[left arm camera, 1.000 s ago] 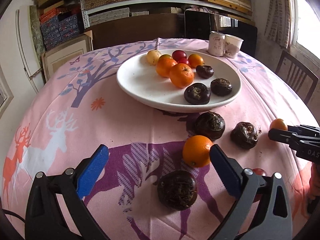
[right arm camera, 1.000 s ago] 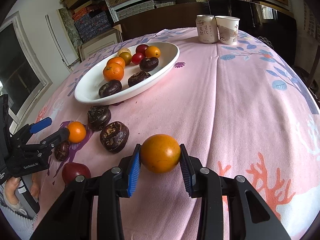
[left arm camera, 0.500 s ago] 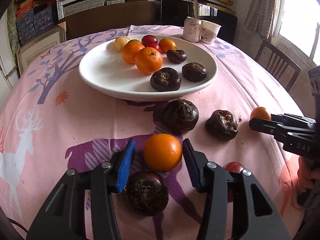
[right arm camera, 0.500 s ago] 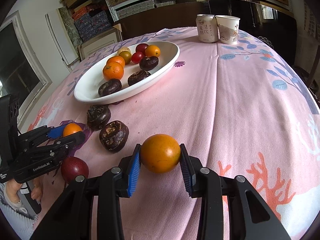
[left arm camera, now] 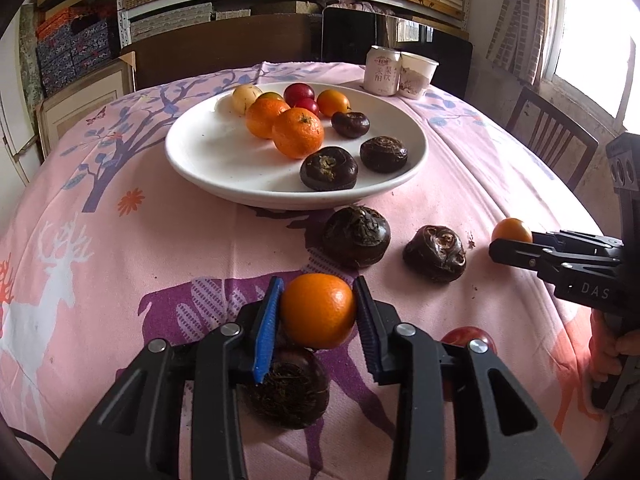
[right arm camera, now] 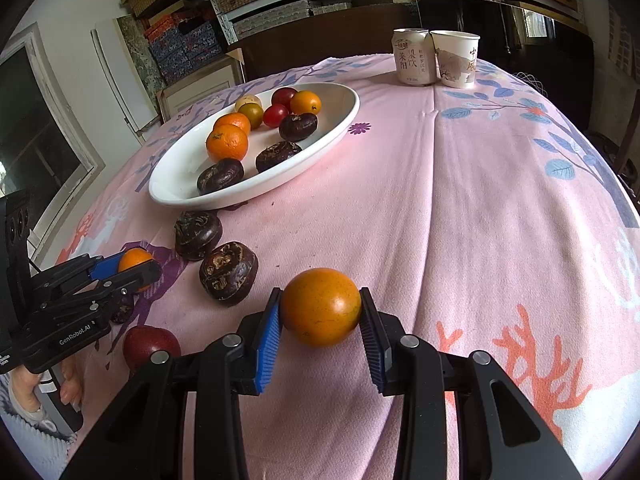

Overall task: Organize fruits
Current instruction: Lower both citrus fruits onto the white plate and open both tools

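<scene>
Jaws clamped both sides: left gripper (left arm camera: 317,312) on mandarin (left arm camera: 317,310) | right gripper (right arm camera: 320,307) on orange fruit (right arm camera: 321,306) | white plate (left arm camera: 208,168) sat dead ahead of left jaws, ahead-left of right | left looked nearer.

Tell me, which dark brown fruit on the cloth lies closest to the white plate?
The dark fruit just below the plate's front rim; the other two lie farther out.

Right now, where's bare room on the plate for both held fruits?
The white oval plate is bare on its left half, beside the two oranges. Its right and far side are crowded with dark water chestnuts and small tomatoes.
</scene>
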`<action>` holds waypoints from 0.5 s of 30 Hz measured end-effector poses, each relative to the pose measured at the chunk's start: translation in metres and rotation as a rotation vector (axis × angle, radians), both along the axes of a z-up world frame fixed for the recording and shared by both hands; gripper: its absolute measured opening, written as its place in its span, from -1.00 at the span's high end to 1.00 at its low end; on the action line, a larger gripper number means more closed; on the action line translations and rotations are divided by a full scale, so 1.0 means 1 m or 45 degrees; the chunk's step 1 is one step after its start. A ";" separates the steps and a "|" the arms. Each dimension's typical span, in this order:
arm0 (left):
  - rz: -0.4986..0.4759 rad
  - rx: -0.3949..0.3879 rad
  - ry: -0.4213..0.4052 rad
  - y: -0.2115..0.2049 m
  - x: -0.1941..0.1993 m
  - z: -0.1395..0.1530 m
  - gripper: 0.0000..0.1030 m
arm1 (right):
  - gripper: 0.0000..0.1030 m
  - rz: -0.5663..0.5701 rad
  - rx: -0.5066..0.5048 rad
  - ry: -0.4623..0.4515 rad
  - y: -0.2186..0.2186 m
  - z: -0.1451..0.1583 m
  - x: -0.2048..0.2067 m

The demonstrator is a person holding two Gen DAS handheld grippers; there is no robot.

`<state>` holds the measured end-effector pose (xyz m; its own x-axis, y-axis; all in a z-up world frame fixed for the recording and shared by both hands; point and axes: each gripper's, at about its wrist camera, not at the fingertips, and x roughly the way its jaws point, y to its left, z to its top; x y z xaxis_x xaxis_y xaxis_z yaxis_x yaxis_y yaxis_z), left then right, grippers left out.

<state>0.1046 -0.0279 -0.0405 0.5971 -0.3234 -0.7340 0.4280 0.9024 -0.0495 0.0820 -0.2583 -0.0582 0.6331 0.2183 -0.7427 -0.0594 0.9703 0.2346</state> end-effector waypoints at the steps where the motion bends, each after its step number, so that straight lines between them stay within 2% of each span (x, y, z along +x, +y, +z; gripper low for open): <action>1: 0.010 -0.013 -0.009 0.003 -0.001 0.002 0.32 | 0.27 0.000 0.006 -0.006 0.000 0.000 -0.001; 8: 0.079 -0.060 -0.107 0.018 0.002 0.033 0.32 | 0.27 -0.006 0.048 -0.113 -0.003 0.015 -0.009; 15: 0.117 -0.057 -0.144 0.014 0.052 0.063 0.32 | 0.27 0.043 0.014 -0.187 0.012 0.065 0.029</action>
